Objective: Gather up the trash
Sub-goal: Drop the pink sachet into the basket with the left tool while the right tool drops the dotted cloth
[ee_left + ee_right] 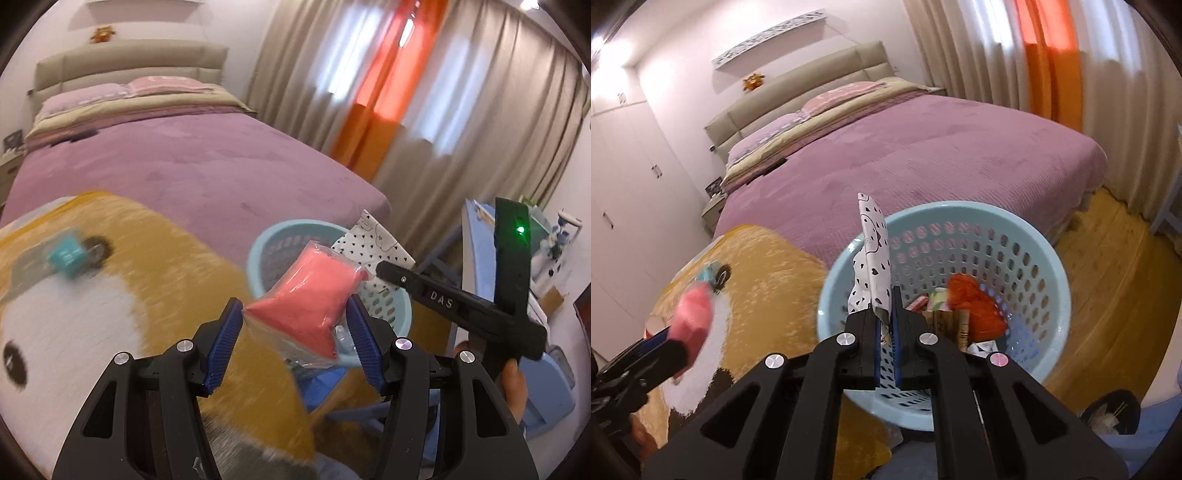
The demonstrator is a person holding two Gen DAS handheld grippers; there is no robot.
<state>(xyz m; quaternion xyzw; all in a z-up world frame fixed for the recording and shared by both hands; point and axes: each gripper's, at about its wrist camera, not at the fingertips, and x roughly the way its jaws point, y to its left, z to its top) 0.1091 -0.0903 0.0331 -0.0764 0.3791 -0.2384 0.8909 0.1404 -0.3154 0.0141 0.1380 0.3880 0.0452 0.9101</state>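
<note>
Purple bedding (184,158) fills a curtained bedroom, with a yellow cartoon blanket (177,258) spread at the foot of the bed. From the left wrist view, the left tool (293,326) is clamped on a pink plastic-wrapped packet (314,295), its blue pads pressing both sides, while a light-blue perforated basket (266,251) sits beyond and below it. A teal wrapper (68,256) lies on the blanket, blurred and not yet picked up. The packet's slick film bulges past the pads, so a sideways swing could let it slip out short of the basket.

From the right wrist view, the right tool (885,325) is closed tight on a white heart-print wrapper (873,251) standing upright over the near rim of the basket (1060,280), which already holds red and mixed scraps. The left tool (670,341) arrives at the left edge with its pink packet (692,314). Released here, the thin wrapper may catch the rim and fall outside onto the wooden floor (1108,258); both tools converging on one opening risks a collision.
</note>
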